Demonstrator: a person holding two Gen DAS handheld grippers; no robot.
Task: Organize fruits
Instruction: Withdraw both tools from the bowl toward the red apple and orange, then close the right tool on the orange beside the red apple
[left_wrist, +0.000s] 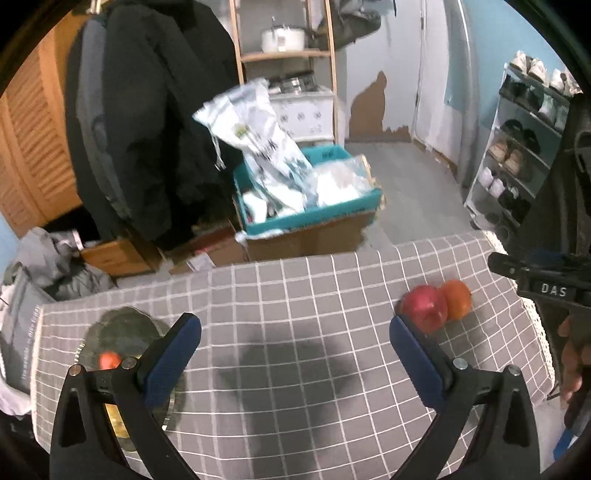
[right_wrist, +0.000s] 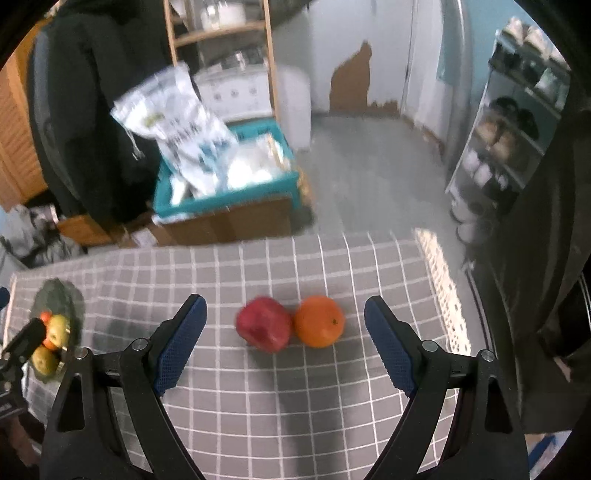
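A red apple and an orange lie touching on the grey checked tablecloth. My right gripper hovers over them, open, with both fruits between and just beyond its blue pads. In the left wrist view the same apple and orange sit at the right, past my open, empty left gripper. At the table's left stands a dark glass plate holding several small fruits, partly hidden by the left gripper's finger.
Beyond the table's far edge stand a teal crate stuffed with plastic bags on a cardboard box, a dark coat, a wooden shelf and a shoe rack. A person's hand holds the right gripper's body at the left wrist view's right edge.
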